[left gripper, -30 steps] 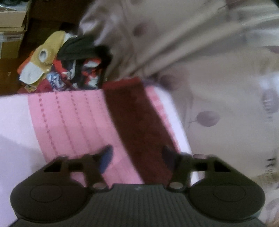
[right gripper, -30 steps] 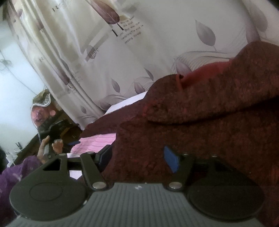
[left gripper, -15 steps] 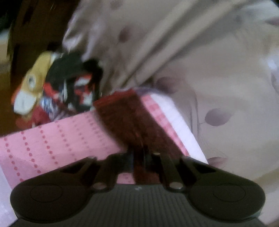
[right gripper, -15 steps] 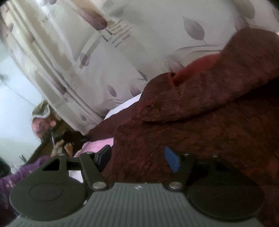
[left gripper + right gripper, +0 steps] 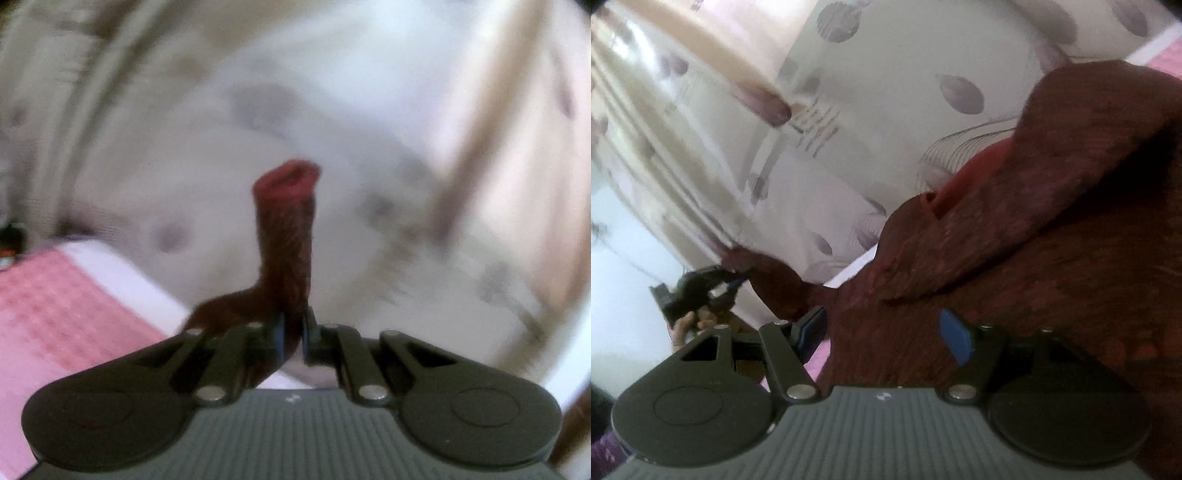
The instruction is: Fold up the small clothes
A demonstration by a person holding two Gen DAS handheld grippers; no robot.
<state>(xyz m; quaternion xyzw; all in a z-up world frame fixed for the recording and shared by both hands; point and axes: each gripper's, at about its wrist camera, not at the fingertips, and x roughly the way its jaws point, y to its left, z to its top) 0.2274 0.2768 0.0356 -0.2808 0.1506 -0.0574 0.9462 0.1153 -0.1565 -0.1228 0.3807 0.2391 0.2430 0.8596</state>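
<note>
Above the pink bedspread (image 5: pixel 66 314), a maroon sleeve (image 5: pixel 288 229) is clamped in the left gripper (image 5: pixel 292 332) — the right gripper (image 5: pixel 882 332) is held apart over the garment's body (image 5: pixel 1052 277).

pink bedcover (image 5: pixel 55 317) (blurred) apparently bears maroon garment (image 5: pixel 1052 295).

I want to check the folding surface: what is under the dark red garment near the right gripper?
Under the dark red garment a pink cloth shows at its left edge, with a white edge further back. What lies beneath the garment's middle is covered.
</note>
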